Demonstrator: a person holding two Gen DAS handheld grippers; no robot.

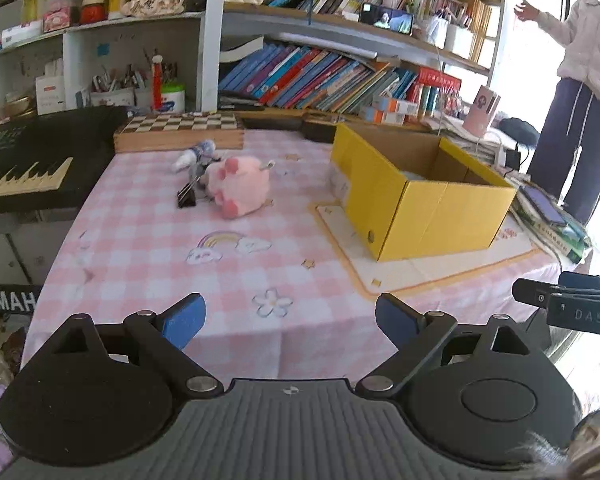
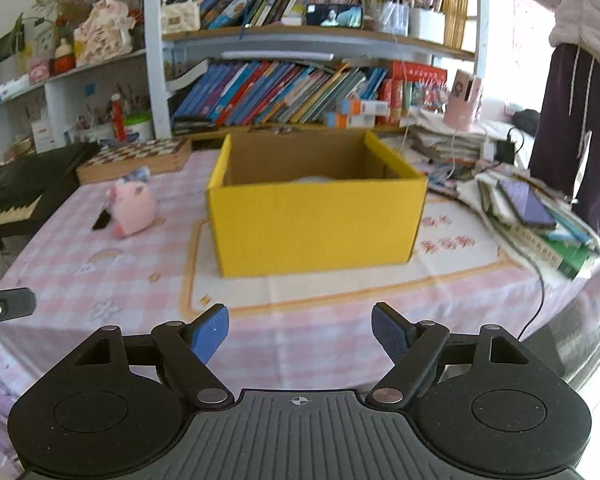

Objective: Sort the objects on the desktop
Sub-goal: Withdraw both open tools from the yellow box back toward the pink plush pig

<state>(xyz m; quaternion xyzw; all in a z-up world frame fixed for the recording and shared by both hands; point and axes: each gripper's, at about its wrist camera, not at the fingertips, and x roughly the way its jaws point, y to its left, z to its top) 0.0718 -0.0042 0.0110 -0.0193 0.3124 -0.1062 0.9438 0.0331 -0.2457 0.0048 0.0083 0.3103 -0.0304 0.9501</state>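
A pink plush toy (image 1: 240,188) lies on the pink checked tablecloth (image 1: 148,248), with a black binder clip (image 1: 187,196) and a small blue-white figure (image 1: 196,156) beside it. An open yellow cardboard box (image 1: 420,200) stands to their right on a cream mat. My left gripper (image 1: 290,316) hovers open over the near table edge, nothing between its blue pads. In the right wrist view the yellow box (image 2: 316,220) is straight ahead and the plush toy (image 2: 132,208) is left of it. My right gripper (image 2: 300,332) is open and holds nothing, short of the box.
A keyboard (image 1: 24,172) sits left of the table and a chessboard box (image 1: 180,132) at the back. Stacked books with a phone (image 2: 528,204) fill the right side. Bookshelves stand behind. A person (image 2: 580,80) stands at the far right. A cable (image 2: 540,288) hangs over the table edge.
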